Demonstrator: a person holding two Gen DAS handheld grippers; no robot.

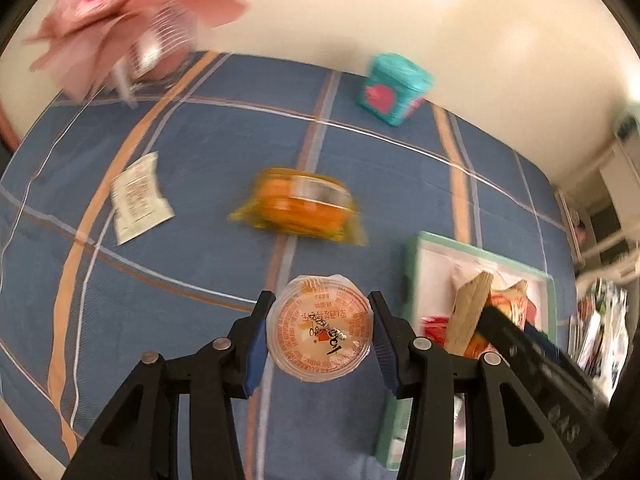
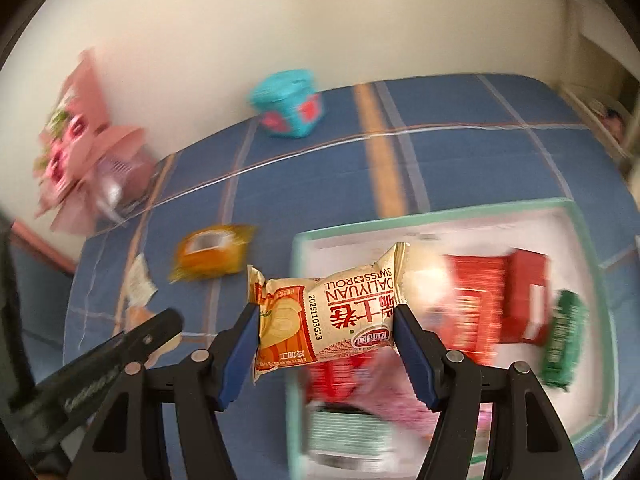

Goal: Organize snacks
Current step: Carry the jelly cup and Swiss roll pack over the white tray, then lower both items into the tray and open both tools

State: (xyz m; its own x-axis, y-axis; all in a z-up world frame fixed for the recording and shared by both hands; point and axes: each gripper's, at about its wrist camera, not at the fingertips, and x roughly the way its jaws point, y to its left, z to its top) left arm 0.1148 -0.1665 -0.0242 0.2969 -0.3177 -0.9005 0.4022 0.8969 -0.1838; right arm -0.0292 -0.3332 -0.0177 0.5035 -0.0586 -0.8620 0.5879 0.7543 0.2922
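The right gripper (image 2: 326, 320) is pinching a light, squashy Swiss roll packet (image 2: 326, 312) by its ends, above the green-rimmed box (image 2: 436, 216) at its 9 o'clock edge. The left gripper (image 1: 320, 332) is closing on a stiff, slippery, foil-lidded jelly cup (image 1: 319, 328), gripped across its sides over the blue cloth (image 1: 200, 264).

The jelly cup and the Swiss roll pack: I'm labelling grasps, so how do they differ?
The jelly cup is round, clear plastic with a sealed lid; the Swiss roll pack is a soft, oblong printed wrapper. The cup sits between the left gripper fingers over the blue cloth; the pack is in the right gripper, at the tray edge. Both are held snacks.
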